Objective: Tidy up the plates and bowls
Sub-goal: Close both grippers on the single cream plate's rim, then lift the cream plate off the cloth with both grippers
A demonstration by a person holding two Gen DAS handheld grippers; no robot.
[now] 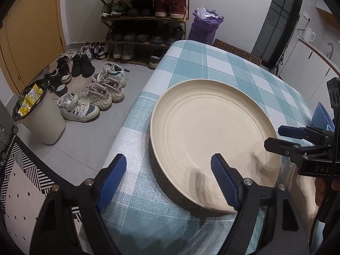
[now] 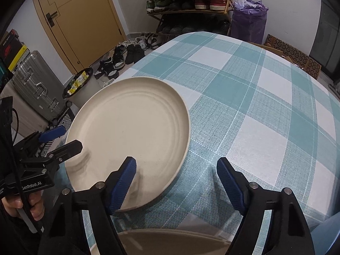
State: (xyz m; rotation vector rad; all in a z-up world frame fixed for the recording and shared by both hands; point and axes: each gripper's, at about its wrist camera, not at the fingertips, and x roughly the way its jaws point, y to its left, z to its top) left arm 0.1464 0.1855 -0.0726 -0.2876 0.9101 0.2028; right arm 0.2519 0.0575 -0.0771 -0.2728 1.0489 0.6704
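I have both grippers converged on the large round cream plate (image 1: 212, 136), which lies flat on the desk with the teal-and-white checked cloth (image 2: 255, 106), close to the desk's edge at the plate's 9 o'clock side.

The left gripper (image 1: 169, 165) straddles the plate's rim: one blue pad is above the plate's inner floor, the other is outside the rim over the cloth. Its jaws stand apart and press on nothing.

The right gripper (image 2: 176, 170) mirrors this at the opposite side, at about 3 o'clock of the plate in the left wrist view, jaws likewise apart with the rim between them. I judge this two-sided placement prepares a balanced lift.

The plate is matte, shallow, with a raised rim and concentric ridges; it is empty. A second cream rim (image 2: 170, 237) shows at 6 o'clock in the right wrist view.
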